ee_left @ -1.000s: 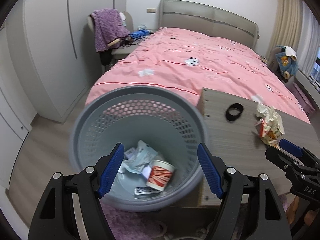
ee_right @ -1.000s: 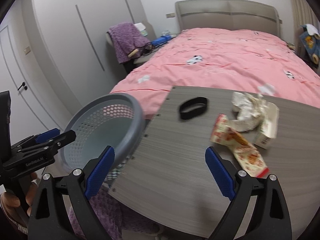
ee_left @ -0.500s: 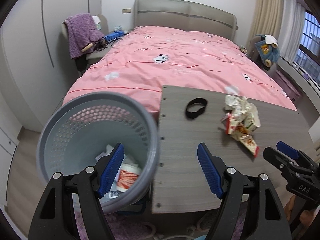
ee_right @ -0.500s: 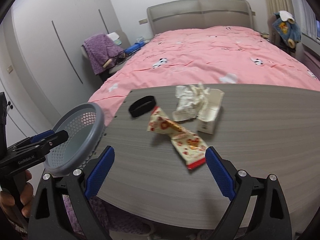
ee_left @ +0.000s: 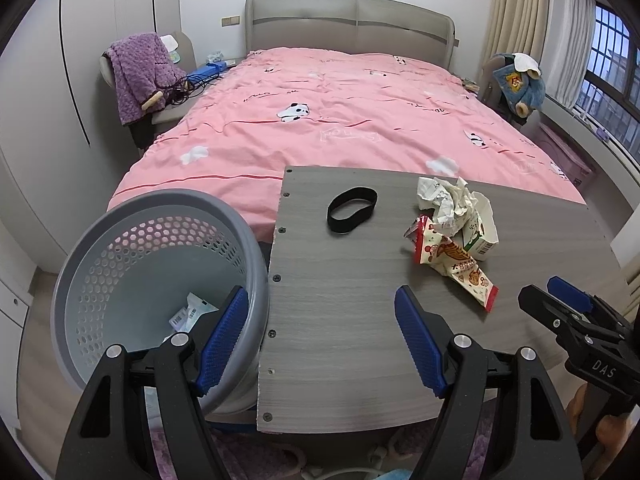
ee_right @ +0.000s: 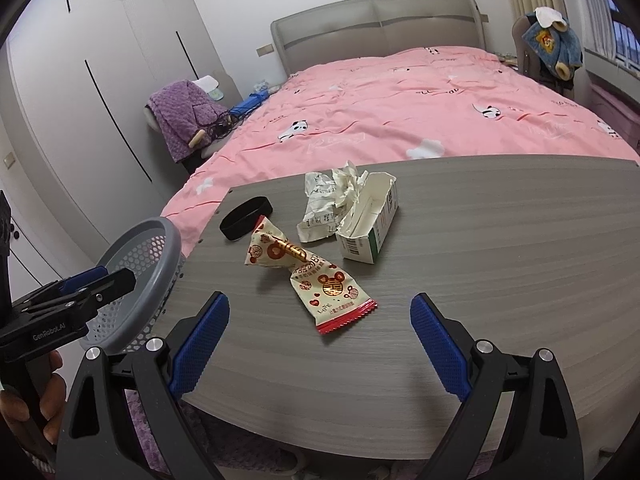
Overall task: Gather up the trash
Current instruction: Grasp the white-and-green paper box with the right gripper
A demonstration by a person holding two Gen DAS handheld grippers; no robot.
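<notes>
Three pieces of trash clustered on the grey table (ee_right: 500,248): snack wrapper (ee_right: 310,276) nearest, crumpled paper (ee_right: 326,200) behind it, torn carton (ee_right: 370,224) touching the paper's far side. Black band (ee_right: 245,222) just beside the wrapper, toward the table's left corner; hard to call trash or not. Grey basket (ee_left: 132,268) hard against the table's left edge and below its top, likely parked there for short drops; some scraps already at its bottom. Right gripper (ee_right: 320,338) spread wide, empty, straddling the wrapper's red-edged end from the near side without touching, seemingly lined up for that piece first. Left gripper (ee_left: 320,334) equally wide, empty, hanging over the table's left edge, one finger over the basket rim, probably waiting its turn. Pink bed (ee_left: 340,120) beyond the table's far edge.
</notes>
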